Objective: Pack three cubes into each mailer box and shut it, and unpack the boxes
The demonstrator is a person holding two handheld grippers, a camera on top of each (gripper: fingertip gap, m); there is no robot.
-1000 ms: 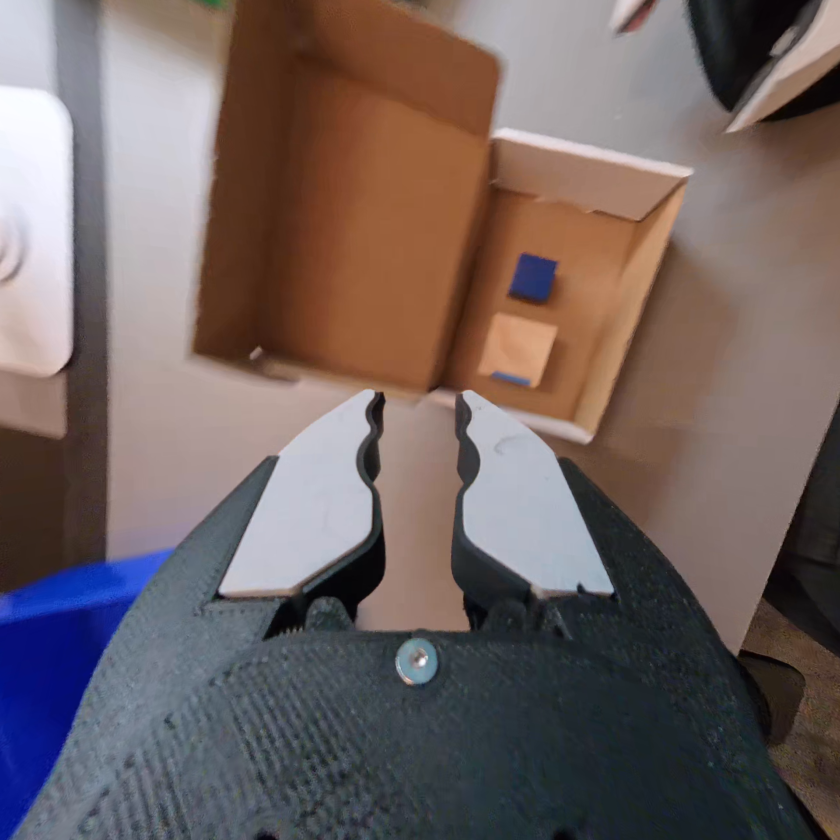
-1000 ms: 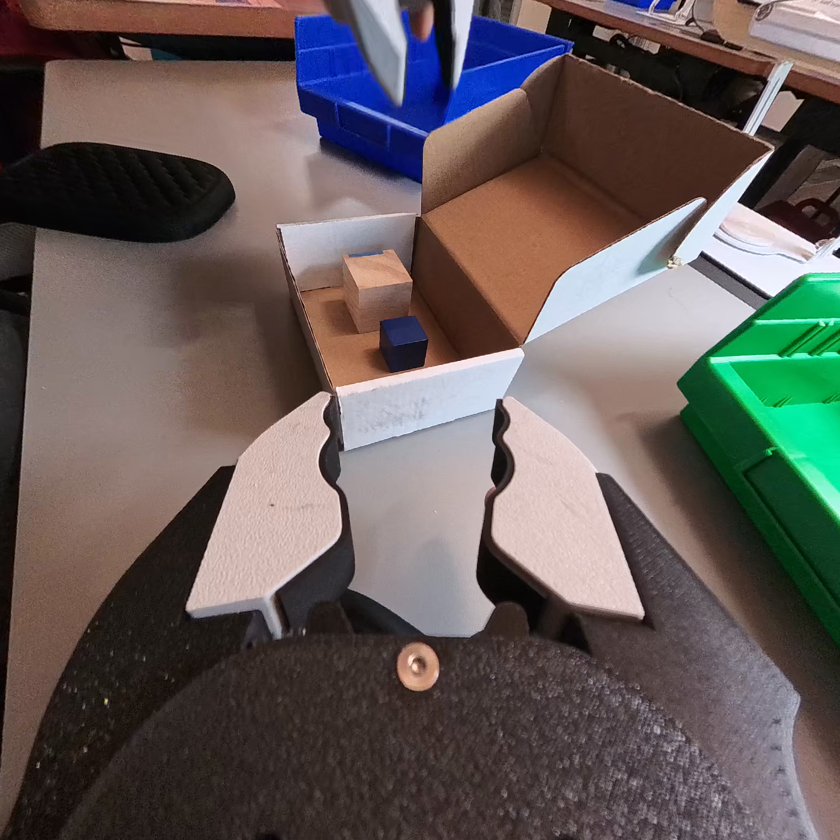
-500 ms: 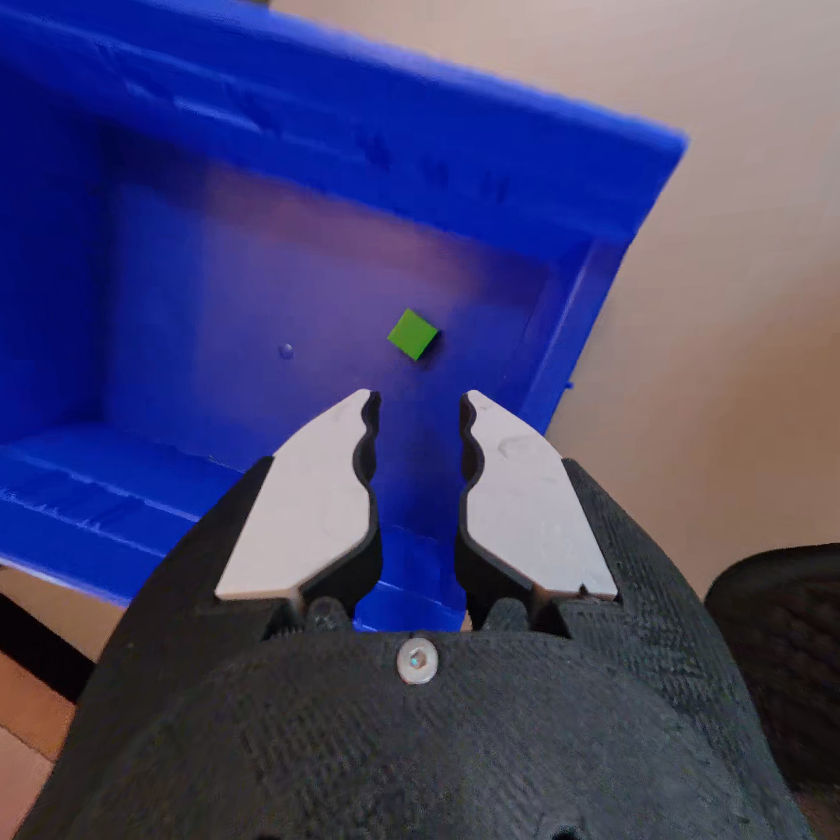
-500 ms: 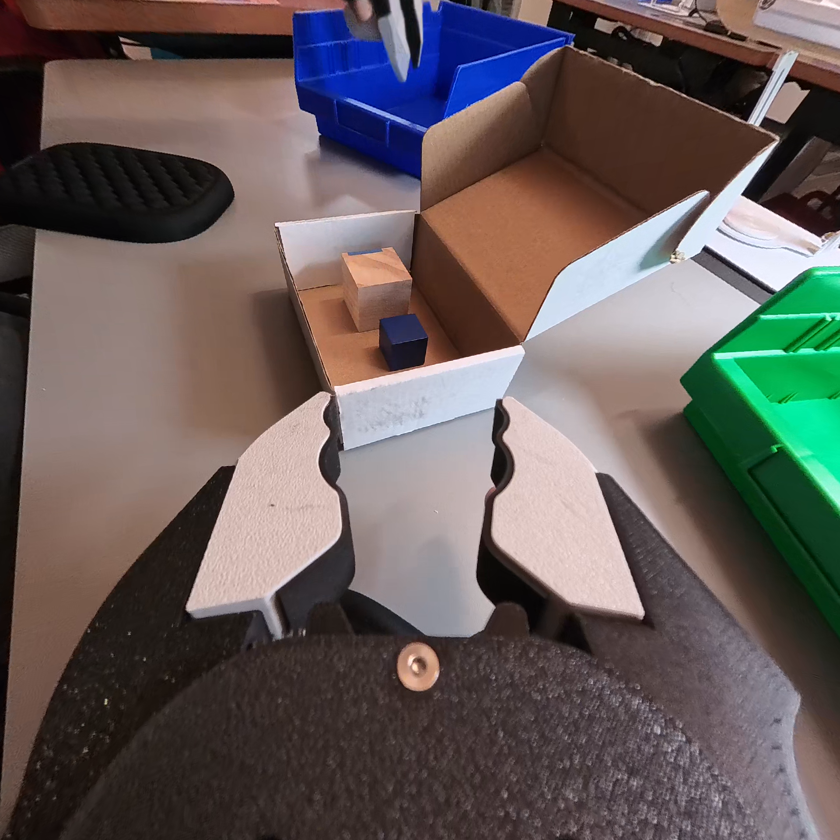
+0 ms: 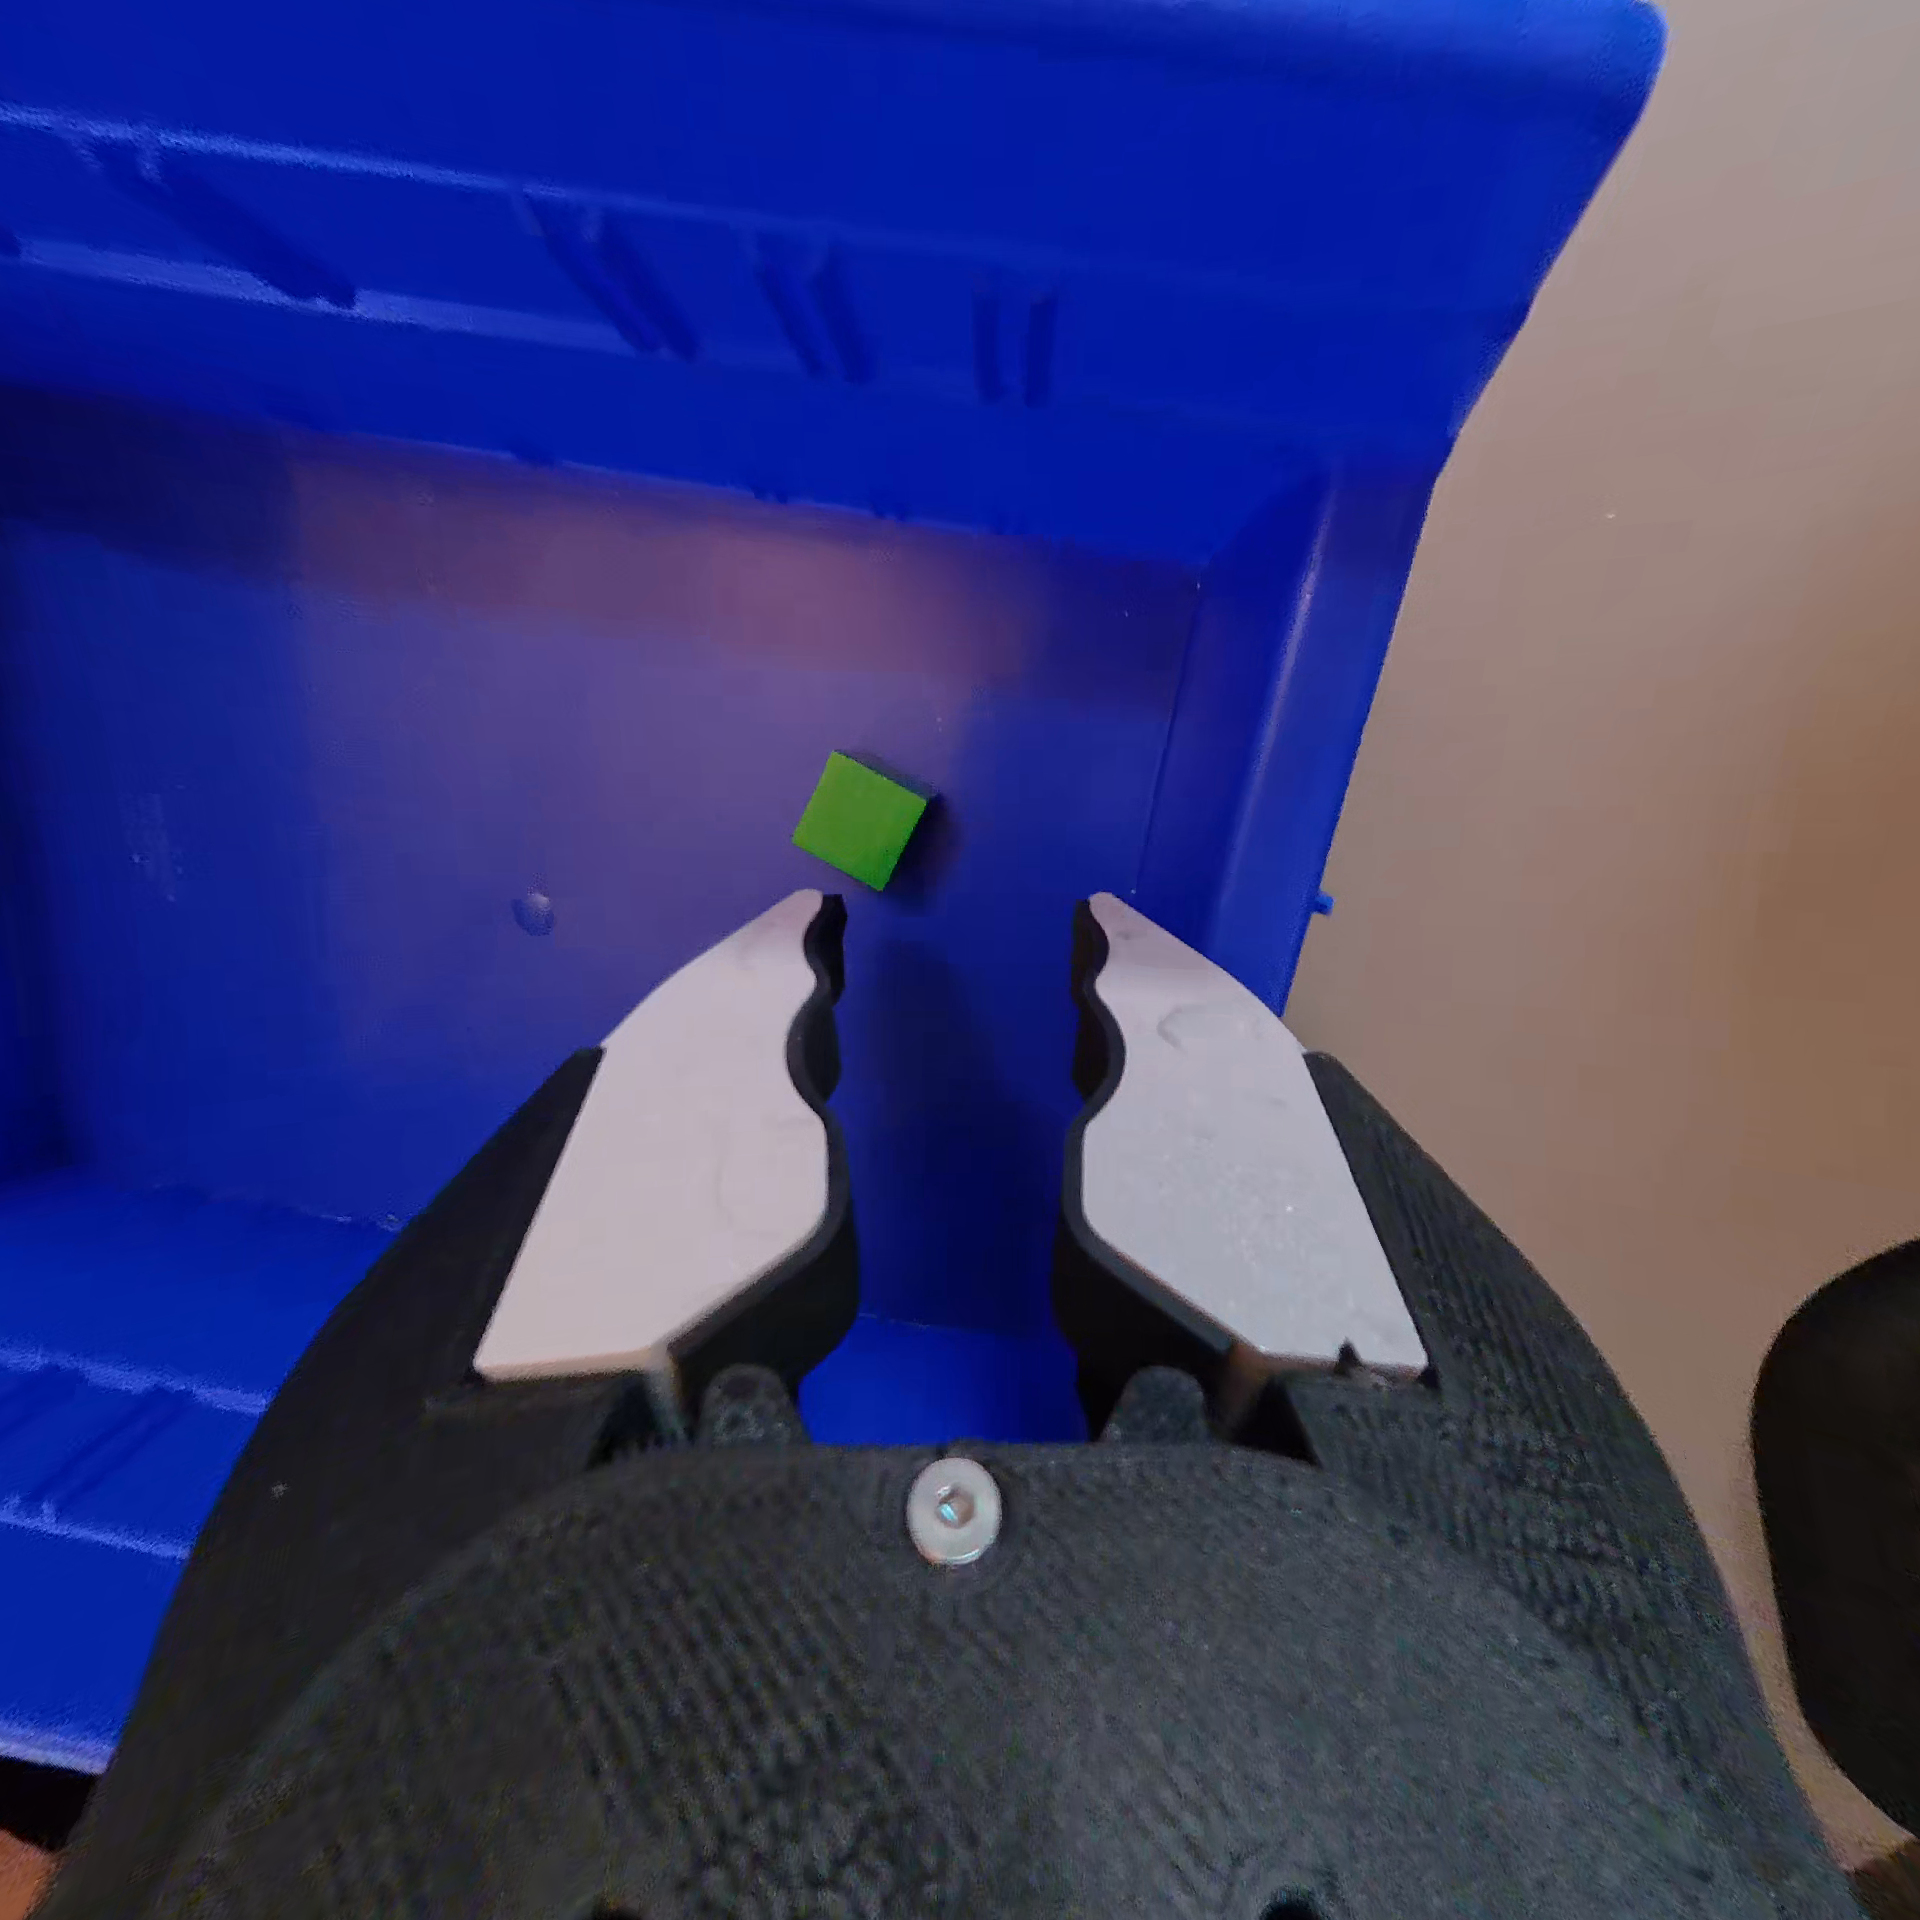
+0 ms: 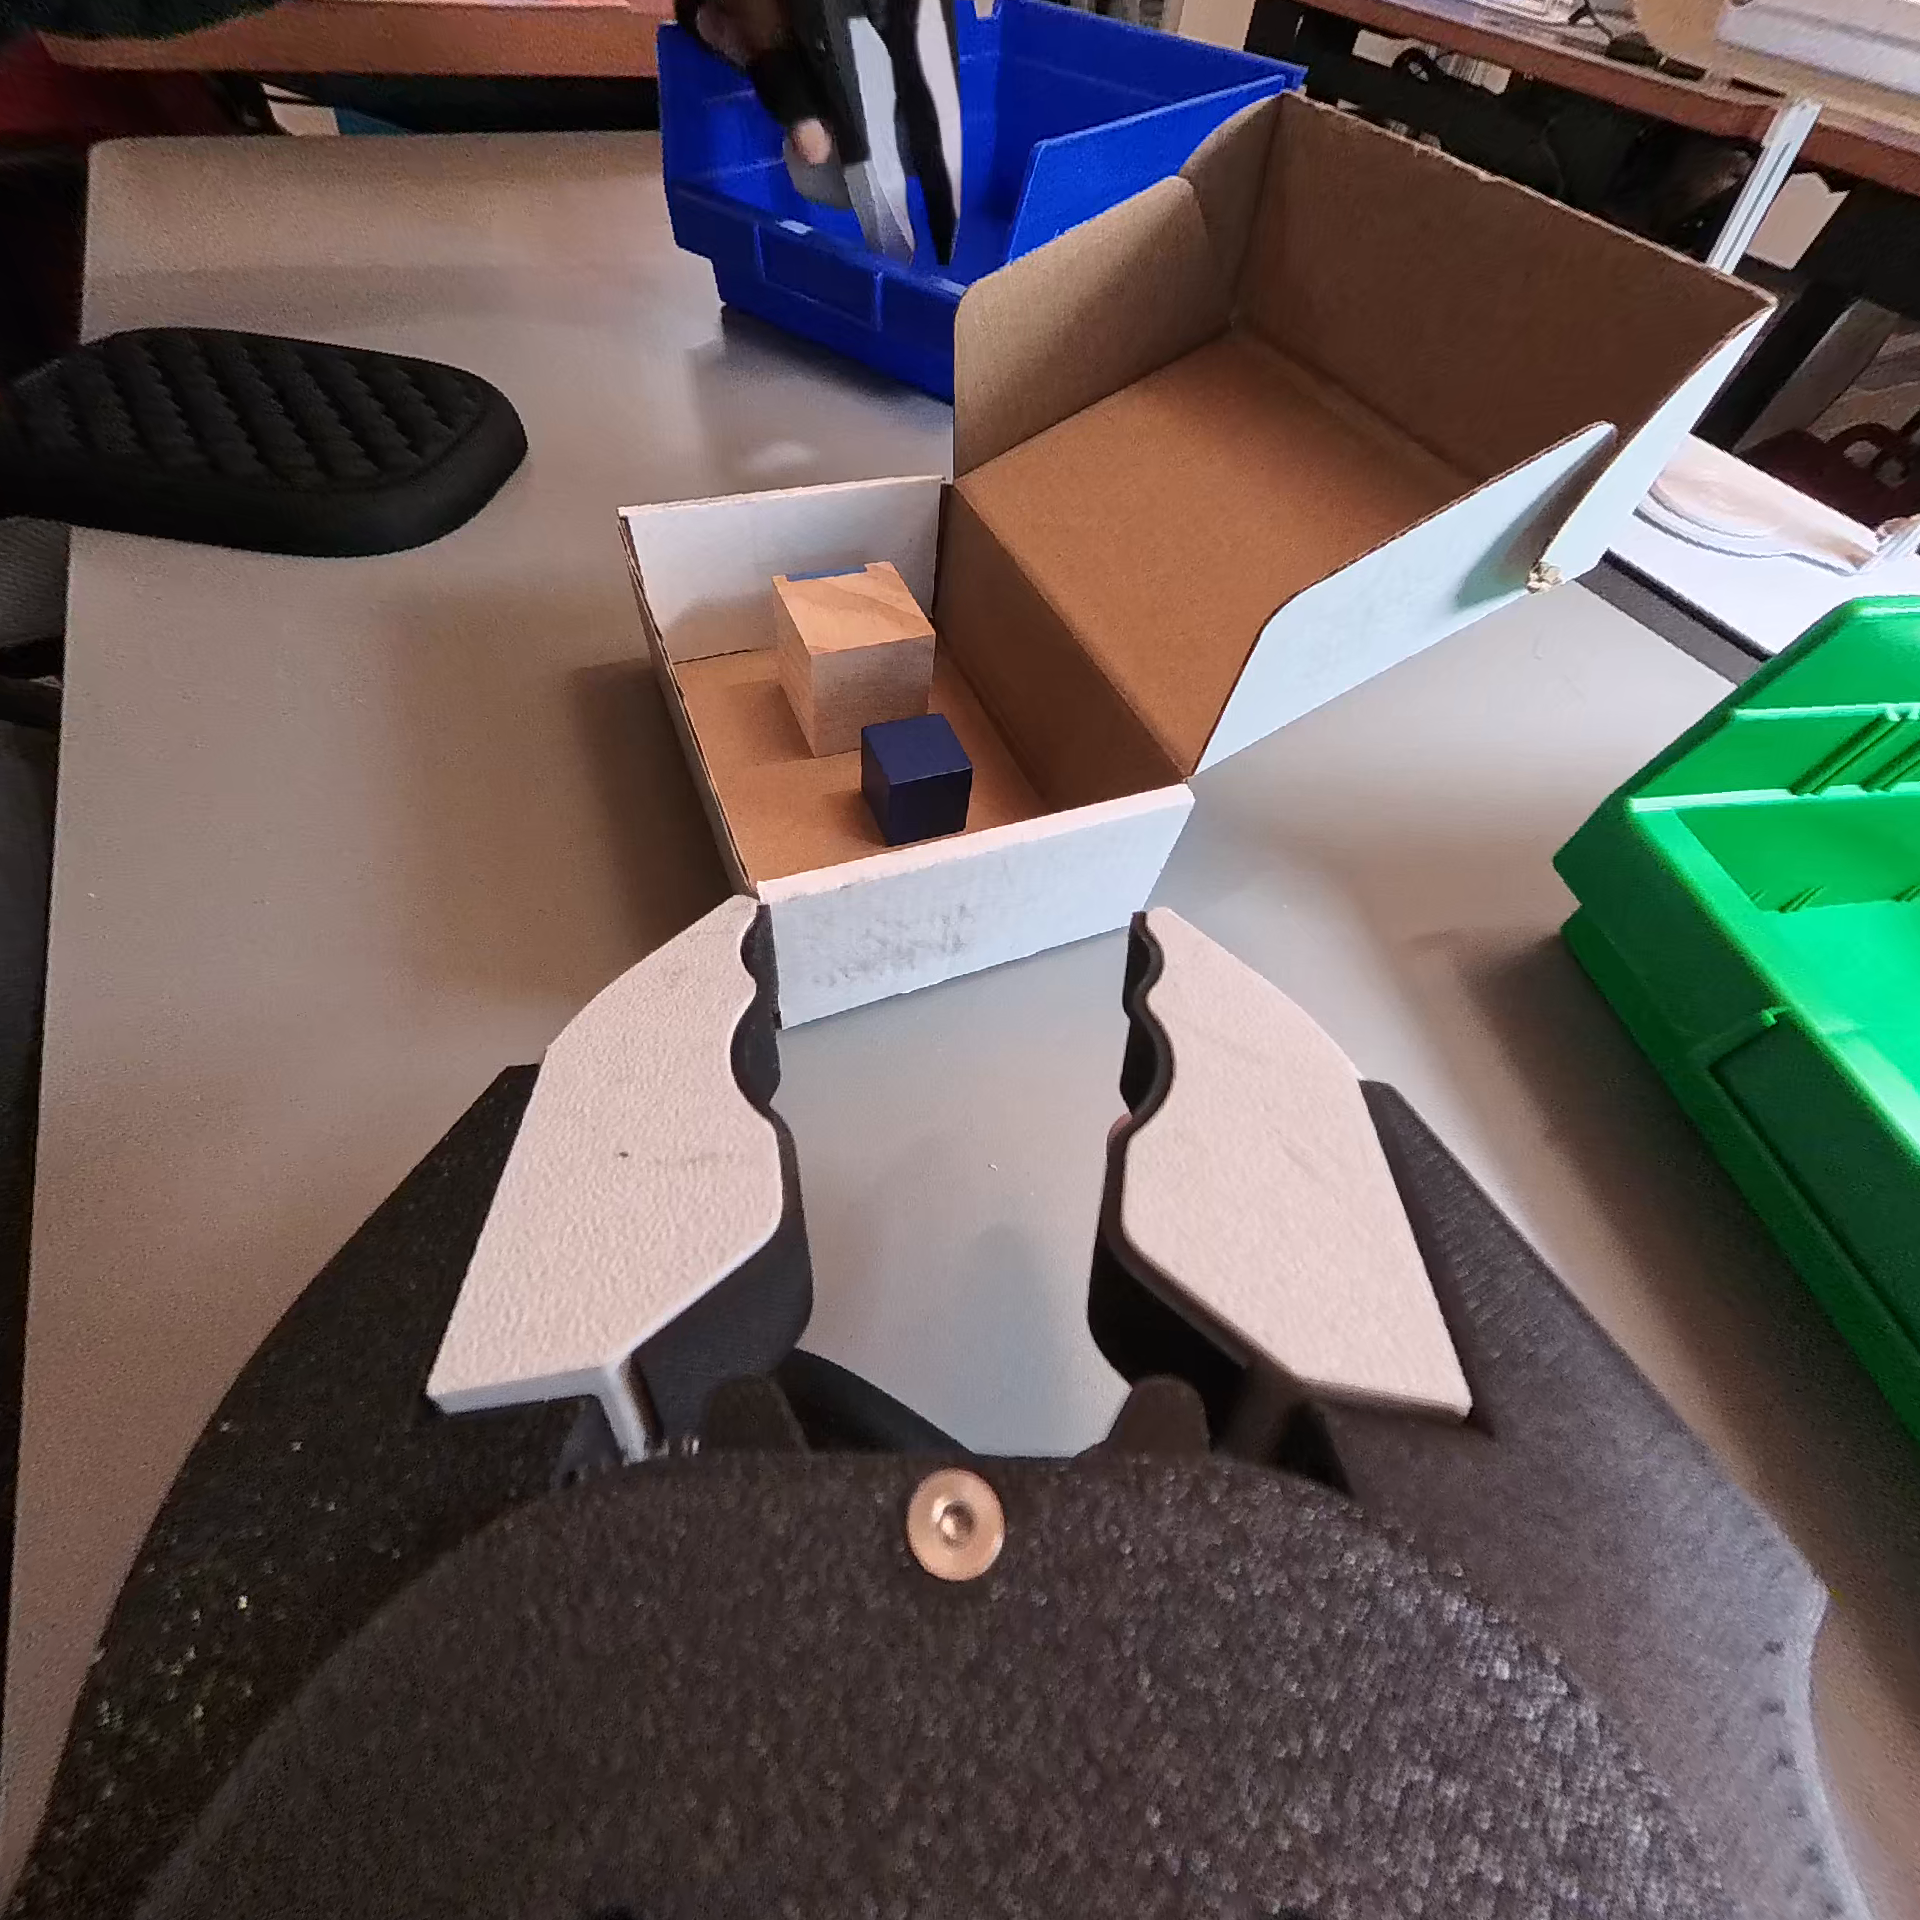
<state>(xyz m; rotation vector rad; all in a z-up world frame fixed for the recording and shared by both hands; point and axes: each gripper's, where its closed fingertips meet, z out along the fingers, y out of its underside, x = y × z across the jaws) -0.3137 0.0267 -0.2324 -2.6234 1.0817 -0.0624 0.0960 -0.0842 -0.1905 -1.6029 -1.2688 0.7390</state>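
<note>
A white mailer box [image 6: 966, 914] stands open on the grey table, its lid [image 6: 1351, 436] laid back to the right. Inside it are a large wooden cube [image 6: 852, 655] and a small dark blue cube [image 6: 914, 774]. My right gripper [image 6: 948, 920] is open and empty, just in front of the box's near wall. My left gripper [image 5: 956, 909] is open and empty, lowered into the blue bin [image 5: 623, 623]. A small green cube [image 5: 858, 821] lies on the bin floor just beyond the left fingertip. The left gripper also shows in the right wrist view [image 6: 914, 234], over the blue bin [image 6: 1081, 156].
A green bin [image 6: 1787, 914] stands at the right. A black padded rest [image 6: 249, 436] lies at the left of the table. A white sheet [image 6: 1766, 551] lies behind the box lid. Other desks stand behind.
My left gripper swung from above the open mailer box over to the blue bin, then sank lower into it toward the green cube. My right gripper has stayed put.
</note>
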